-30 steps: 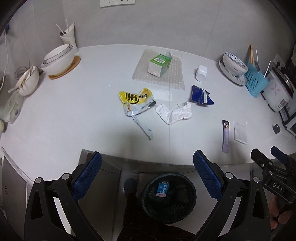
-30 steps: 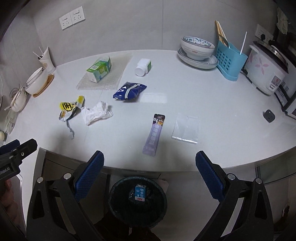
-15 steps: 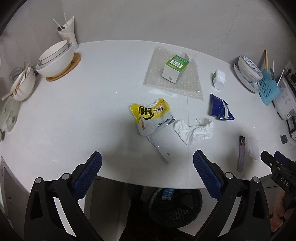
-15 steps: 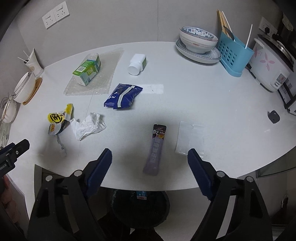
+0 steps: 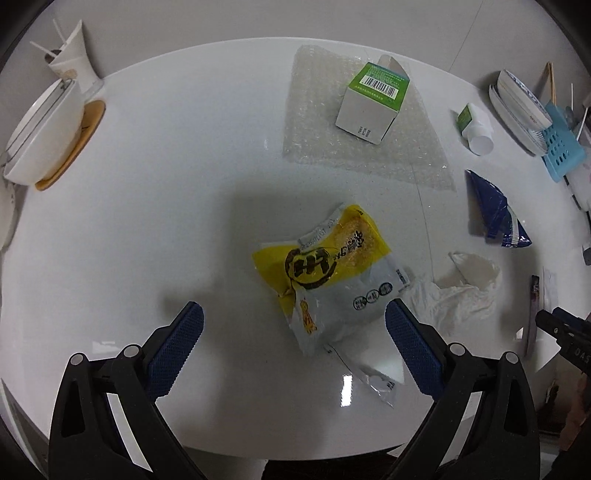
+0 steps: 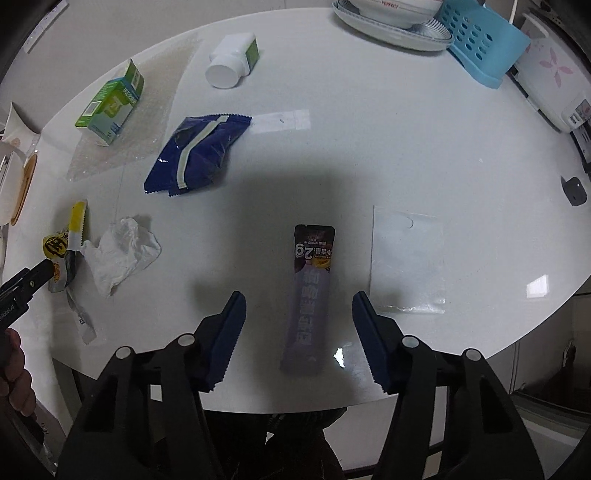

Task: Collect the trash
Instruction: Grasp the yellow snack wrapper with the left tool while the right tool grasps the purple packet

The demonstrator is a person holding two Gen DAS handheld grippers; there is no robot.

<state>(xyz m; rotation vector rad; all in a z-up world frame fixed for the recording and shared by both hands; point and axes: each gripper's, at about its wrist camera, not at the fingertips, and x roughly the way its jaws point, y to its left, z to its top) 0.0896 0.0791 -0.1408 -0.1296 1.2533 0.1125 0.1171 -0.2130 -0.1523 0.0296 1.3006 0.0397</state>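
Observation:
My left gripper [image 5: 293, 339] is open and empty, low over the white table, with a yellow and silver snack wrapper [image 5: 327, 273] between and just beyond its fingers. My right gripper [image 6: 298, 325] is open and empty, its jaws on either side of a purple stick sachet [image 6: 309, 295]. A crumpled white tissue [image 5: 458, 291] lies right of the yellow wrapper and also shows in the right wrist view [image 6: 120, 253]. A blue snack bag [image 6: 197, 153], a green and white carton [image 5: 373, 99] on bubble wrap [image 5: 365, 147], a white bottle [image 6: 232, 61] and a clear plastic sleeve [image 6: 406, 258] lie farther out.
White bowls on a wooden coaster [image 5: 40, 133] and a paper cup [image 5: 72, 61] stand at the far left. A stack of dishes [image 6: 395, 18], a blue utensil holder [image 6: 484, 48] and a rice cooker [image 6: 554, 81] stand at the far right. A small dark object [image 6: 574, 190] lies near the right edge.
Both grippers have moved forward and down over the table. The bin under the table edge has dropped out of view. The right jaws have narrowed around the purple sachet.

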